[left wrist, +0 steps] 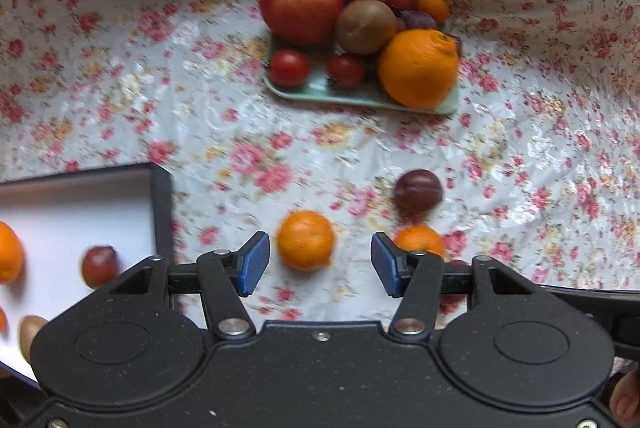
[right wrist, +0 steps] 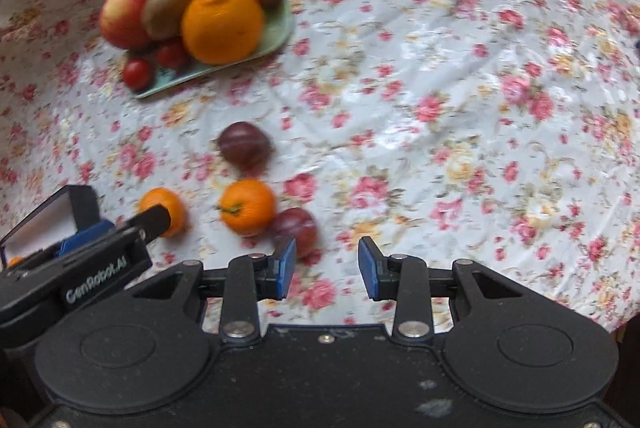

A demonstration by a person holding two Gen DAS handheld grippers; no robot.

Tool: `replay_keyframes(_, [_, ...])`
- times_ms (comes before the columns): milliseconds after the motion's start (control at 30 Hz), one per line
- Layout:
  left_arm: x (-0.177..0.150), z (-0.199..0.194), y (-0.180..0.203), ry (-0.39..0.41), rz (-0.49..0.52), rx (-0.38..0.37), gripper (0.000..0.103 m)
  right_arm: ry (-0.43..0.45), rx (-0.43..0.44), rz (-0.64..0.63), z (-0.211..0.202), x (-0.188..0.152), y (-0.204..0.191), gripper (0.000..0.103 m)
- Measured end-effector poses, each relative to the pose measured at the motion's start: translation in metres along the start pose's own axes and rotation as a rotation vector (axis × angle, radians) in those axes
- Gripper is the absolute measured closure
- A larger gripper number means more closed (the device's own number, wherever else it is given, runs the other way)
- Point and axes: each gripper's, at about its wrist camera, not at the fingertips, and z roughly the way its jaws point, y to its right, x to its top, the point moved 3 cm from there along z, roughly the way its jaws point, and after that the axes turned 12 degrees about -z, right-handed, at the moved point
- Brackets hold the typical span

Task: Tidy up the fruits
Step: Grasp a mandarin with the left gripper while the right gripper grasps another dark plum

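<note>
Fruits lie scattered over a floral plastic tablecloth point(right wrist: 440, 68) printed with pink roses, and most sit heaped on a pale green rectangular tray point(left wrist: 360, 96) toward the far side: a large round orange point(left wrist: 418, 68) at the tray's near right corner, a red-and-yellow apple point(left wrist: 301, 4) at its left, two brown kiwis point(left wrist: 365, 26) between them, and small red tomatoes point(left wrist: 289, 67) along the near edge. A white box with a dark rim point(left wrist: 162, 204) stands at the left and holds a few pieces — a dark red plum point(left wrist: 99, 265) among them. Loose on the cloth, nearer the grippers, are a dark purple plum point(left wrist: 418, 190), a small mandarin point(left wrist: 306, 240) and a second mandarin with a green stem point(right wrist: 248, 206), which touches another reddish plum point(right wrist: 296, 228). The left gripper point(left wrist: 320, 264) is released, its blue pads spread wide with the small mandarin just ahead between them, untouched. The right gripper point(right wrist: 327, 264) is likewise spread apart and empty, just beside the reddish plum.
</note>
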Motion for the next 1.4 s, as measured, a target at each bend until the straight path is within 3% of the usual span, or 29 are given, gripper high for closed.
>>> replay_keyframes(100, [-0.004,0.006,0.009,-0.039,0.003,-0.032,0.043,0.009,-0.014,0.026,-0.002,-0.001,0.009,0.066])
replay_keyframes(300, [-0.007,0.008,0.016,-0.008,0.024,0.022,0.043,0.012,-0.017,0.063,-0.002,-0.003,0.018,0.066])
replay_keyframes(533, [0.003,0.011,0.003,0.004,-0.019,0.043,0.043,0.009,0.007,0.128,0.002,-0.005,0.017,0.066])
replay_keyframes(767, [0.009,0.017,-0.008,0.000,-0.053,0.047,0.043,0.033,-0.037,0.095,0.007,-0.004,0.009,0.066])
replay_keyframes(1400, [0.010,0.039,-0.005,-0.043,-0.039,0.084,0.043,0.014,-0.006,0.065,0.019,0.000,-0.003,0.066])
